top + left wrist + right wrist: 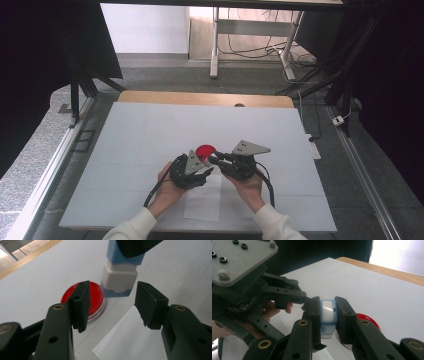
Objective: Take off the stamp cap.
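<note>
A dark room with cables on the floor is seen behind the white worktop (150,130). A paper sheet (202,202) and a red round dish (96,296) lie on it. A blue-white block (327,311) — rectangular, with a white cap end — is clamped in the right gripper (327,315) above the dish edge. The left gripper (112,302) is open just beside the block — not touching.

Red round dish (95,296), clear rim; blue-and-white bottle (121,272); white paper sheet (125,340); black grippers, grey plates.
</note>
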{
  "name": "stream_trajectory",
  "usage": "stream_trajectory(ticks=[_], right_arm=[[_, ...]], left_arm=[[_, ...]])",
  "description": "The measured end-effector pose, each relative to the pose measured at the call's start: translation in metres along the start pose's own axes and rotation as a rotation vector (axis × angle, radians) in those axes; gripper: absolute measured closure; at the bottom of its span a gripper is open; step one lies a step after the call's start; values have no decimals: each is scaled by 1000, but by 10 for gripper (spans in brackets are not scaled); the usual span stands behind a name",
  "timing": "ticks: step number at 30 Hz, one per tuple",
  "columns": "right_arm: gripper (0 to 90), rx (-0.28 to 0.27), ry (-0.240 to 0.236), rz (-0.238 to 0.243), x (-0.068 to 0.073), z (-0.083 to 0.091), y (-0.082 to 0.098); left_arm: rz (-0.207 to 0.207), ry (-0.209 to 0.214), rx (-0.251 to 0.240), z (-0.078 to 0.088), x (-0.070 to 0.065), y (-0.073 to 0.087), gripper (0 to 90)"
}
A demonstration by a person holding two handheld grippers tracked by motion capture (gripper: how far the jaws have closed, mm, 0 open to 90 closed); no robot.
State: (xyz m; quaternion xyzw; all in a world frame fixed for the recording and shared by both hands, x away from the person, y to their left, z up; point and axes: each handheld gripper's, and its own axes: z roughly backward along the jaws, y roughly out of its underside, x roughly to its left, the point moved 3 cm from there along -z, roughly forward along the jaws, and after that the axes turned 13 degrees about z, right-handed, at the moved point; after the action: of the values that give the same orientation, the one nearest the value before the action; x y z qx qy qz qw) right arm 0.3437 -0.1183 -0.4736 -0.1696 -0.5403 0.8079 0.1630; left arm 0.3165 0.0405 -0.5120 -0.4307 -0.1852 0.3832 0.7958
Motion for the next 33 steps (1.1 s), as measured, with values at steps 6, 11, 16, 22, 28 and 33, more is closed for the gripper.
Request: stream_trajectory(ticks=[6,11,16,22,28,33], right_arm=[[751,4,0,-3,0,0,1],[751,-4,2,-17,-1,0,1],[751,-7,-1,-31,-2,0,2],[751,-12,0,-44,-3,1,3],[751,-20,-1,-60,-4,0,4],[751,-21,-2,-59,-3,0,4]], left_arm=[[-17,-4,-1,-1,-2,0,490],[-30,-11,-4,-1,-3,0,527],[-44,-20,-6,-2,-5,0,568],[-47,-24,-7,-2,-5,0,590],[-54,-35,-4,-2,-5,0,592],[-62,-45,-2,-2,-4,1,628]])
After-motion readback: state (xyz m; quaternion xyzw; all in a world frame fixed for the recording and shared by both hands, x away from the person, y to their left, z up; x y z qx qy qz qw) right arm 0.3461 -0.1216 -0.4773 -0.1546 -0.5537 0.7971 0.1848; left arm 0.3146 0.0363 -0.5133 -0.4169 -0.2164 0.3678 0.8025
